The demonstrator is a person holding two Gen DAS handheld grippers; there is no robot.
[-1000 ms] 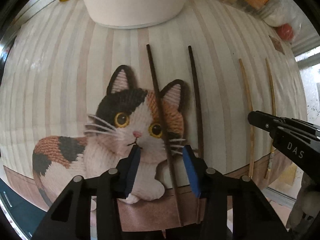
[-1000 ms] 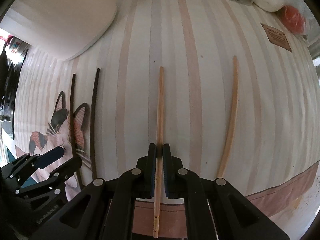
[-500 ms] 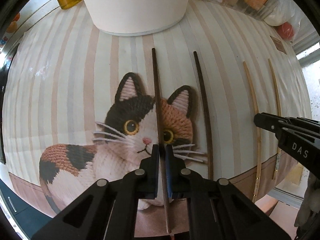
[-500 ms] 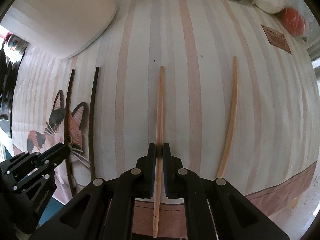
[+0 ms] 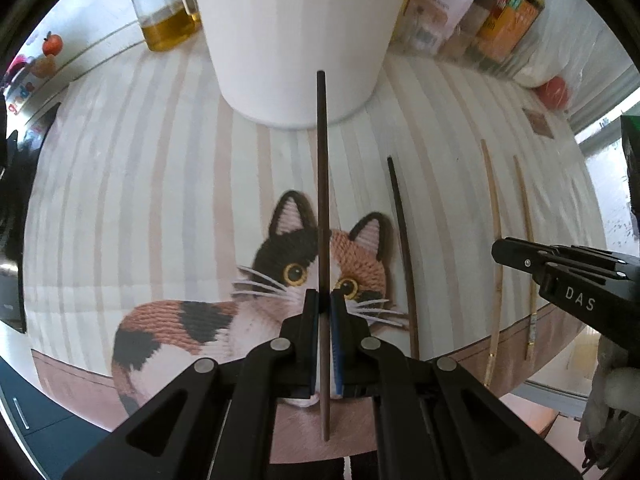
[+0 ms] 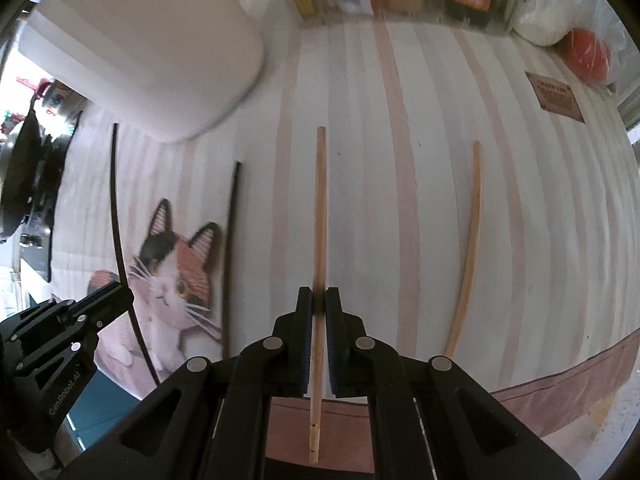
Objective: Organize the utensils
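My left gripper (image 5: 324,300) is shut on a dark chopstick (image 5: 322,200), held off the mat with its far tip in front of the white container (image 5: 296,40). The second dark chopstick (image 5: 402,248) lies on the cat-print mat (image 5: 120,200) just to the right. In the right wrist view my right gripper (image 6: 318,300) is shut on a light wooden chopstick (image 6: 320,200), raised a little above the mat. Its partner, the other light chopstick (image 6: 468,260), lies to the right. The left gripper (image 6: 116,296) shows at the left there with its dark chopstick (image 6: 118,220).
The white container (image 6: 140,48) stands at the back left of the mat. An oil bottle (image 5: 168,12), food packets (image 5: 500,12) and a red item (image 5: 554,92) line the back. The mat's brown border (image 6: 560,392) marks the near table edge.
The left jaws closed on the left dark chopstick and lifted it off the mat. The right gripper rose slightly with its light chopstick.
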